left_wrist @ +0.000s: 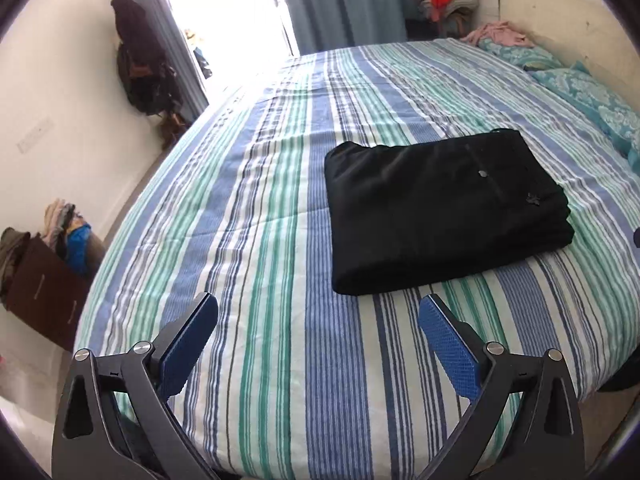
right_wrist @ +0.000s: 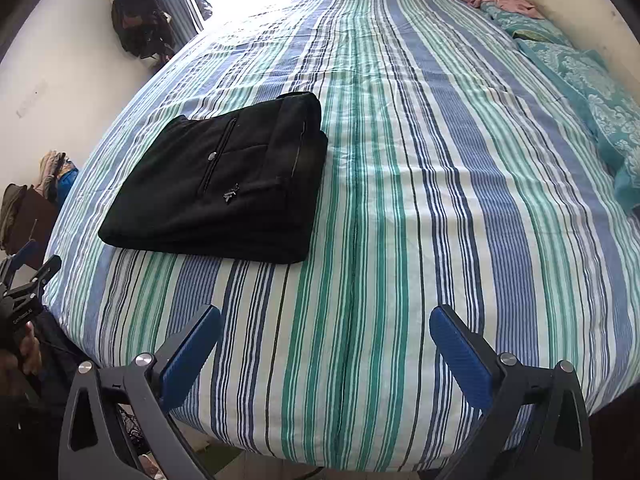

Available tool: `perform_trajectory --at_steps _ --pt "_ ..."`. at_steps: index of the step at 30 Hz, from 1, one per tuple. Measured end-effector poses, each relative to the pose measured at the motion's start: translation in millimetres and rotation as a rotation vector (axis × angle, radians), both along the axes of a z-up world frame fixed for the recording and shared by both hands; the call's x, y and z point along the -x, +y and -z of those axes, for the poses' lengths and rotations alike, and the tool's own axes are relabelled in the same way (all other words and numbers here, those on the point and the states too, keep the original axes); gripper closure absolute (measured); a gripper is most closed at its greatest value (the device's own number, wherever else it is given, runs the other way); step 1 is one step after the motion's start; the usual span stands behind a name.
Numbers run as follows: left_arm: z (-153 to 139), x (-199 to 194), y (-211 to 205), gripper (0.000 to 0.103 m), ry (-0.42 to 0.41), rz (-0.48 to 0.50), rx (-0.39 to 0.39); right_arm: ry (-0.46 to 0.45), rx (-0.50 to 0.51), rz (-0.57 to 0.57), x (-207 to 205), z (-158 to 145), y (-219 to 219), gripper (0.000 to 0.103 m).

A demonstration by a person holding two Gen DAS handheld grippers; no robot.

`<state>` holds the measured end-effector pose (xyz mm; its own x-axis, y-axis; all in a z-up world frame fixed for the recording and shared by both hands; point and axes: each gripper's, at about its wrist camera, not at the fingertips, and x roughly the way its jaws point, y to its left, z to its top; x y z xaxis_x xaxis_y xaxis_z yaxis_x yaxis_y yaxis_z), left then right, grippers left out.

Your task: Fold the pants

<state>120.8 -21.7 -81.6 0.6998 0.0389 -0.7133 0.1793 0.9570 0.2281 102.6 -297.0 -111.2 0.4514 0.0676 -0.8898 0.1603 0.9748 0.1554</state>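
On the striped bed (left_wrist: 280, 240), the pants (left_wrist: 444, 208) lie folded in a neat stack, apparently done; left gripper (left_wrist: 318, 320) and right gripper (right_wrist: 326, 332) hover apart, empty, clear of it.

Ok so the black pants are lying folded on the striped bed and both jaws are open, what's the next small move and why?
Probably none beyond pulling both grippers back from the bed. The black fabric pants already lie as a compact, squared stack on the blue, green and white striped bedspread, and the left gripper and right gripper both hang open with nothing between their jaws.
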Motion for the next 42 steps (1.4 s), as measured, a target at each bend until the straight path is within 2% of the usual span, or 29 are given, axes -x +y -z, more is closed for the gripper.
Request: perform_trajectory --at_steps 2,3,6,8,10,12,16,20,25,30,37,42 --pt "-9 5 -3 0.002 -0.039 -0.033 0.014 -0.063 0.063 0.073 10 -6 12 0.0" --pt "-16 7 -1 0.002 -0.058 -0.045 0.047 -0.107 0.066 0.092 18 -13 20 0.0" --pt "-42 11 -2 0.002 -0.009 0.013 0.153 -0.199 0.099 0.082 36 -35 49 0.0" --pt "-59 14 -7 0.002 0.013 0.044 0.169 -0.224 0.126 0.056 45 -51 68 0.0" --pt "-70 21 -9 0.002 0.041 0.025 0.149 -0.229 0.124 0.029 51 -64 84 0.0" --pt "-73 35 -8 0.002 0.077 0.029 0.161 -0.232 0.123 0.019 58 -75 95 0.0" --pt "-62 70 -5 0.002 0.111 0.003 0.165 -0.227 0.076 0.019 77 -86 112 0.0" --pt "-57 92 -4 0.002 0.15 -0.003 0.201 -0.211 0.105 -0.004 89 -91 125 0.0" --pt "-68 101 -17 0.002 0.115 0.021 0.138 -0.234 0.144 0.002 103 -104 127 0.0" --pt "-75 100 -18 0.002 0.146 0.04 0.168 -0.249 0.171 0.022 104 -110 125 0.0" --pt "-84 105 -16 0.002 0.104 0.015 0.12 -0.245 0.181 0.018 101 -112 129 0.0" --pt "-81 102 -12 0.002 0.113 -0.004 0.122 -0.244 0.202 0.023 101 -113 131 0.0"
